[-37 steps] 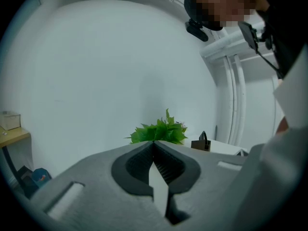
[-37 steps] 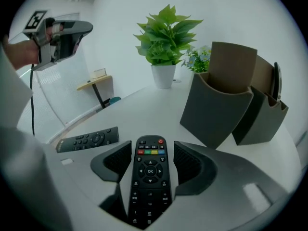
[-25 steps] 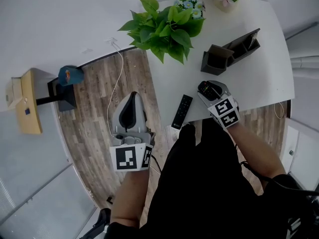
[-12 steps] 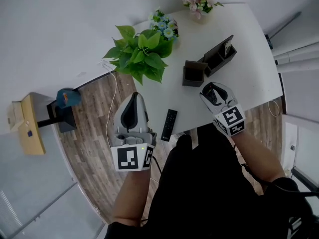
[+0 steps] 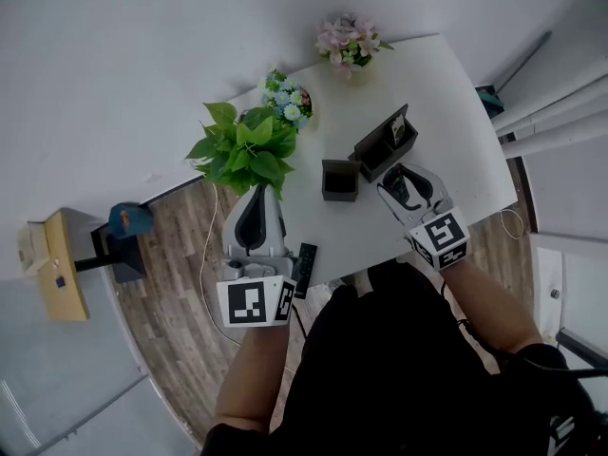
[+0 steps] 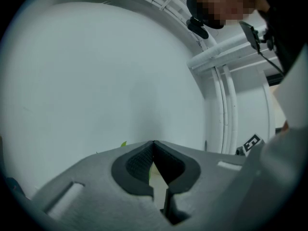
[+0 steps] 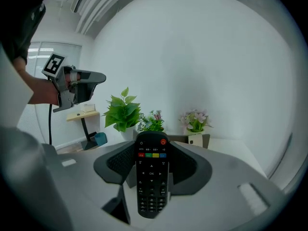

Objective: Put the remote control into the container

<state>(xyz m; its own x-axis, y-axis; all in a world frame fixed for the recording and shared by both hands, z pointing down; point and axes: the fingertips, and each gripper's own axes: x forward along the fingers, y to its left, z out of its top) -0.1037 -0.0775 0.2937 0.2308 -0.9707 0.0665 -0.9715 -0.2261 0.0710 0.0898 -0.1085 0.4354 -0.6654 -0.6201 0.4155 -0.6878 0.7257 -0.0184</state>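
My right gripper (image 5: pixel 399 180) is shut on a black remote control (image 7: pixel 151 177), which points forward between the pads with its buttons facing up. The gripper hovers over the white table (image 5: pixel 446 122), just right of a dark square container (image 5: pixel 339 180) and in front of a longer dark organiser (image 5: pixel 385 143). A second, slim black remote (image 5: pixel 305 269) lies at the table's near edge. My left gripper (image 5: pixel 263 192) is shut with nothing in it, its tip over the table's left edge beside the green plant (image 5: pixel 242 155). In the right gripper view the left gripper (image 7: pixel 77 83) hangs at the left.
A pot of blue and white flowers (image 5: pixel 287 98) and a vase of pink flowers (image 5: pixel 347 38) stand at the back of the table. On the wooden floor (image 5: pixel 176 255) to the left are a small yellow side table (image 5: pixel 52 264) and a white cable (image 5: pixel 204 245).
Both grippers have risen and moved forward. The right one carried its remote from the table's near edge to beside the containers. The left one went from over the floor to the table's left edge.
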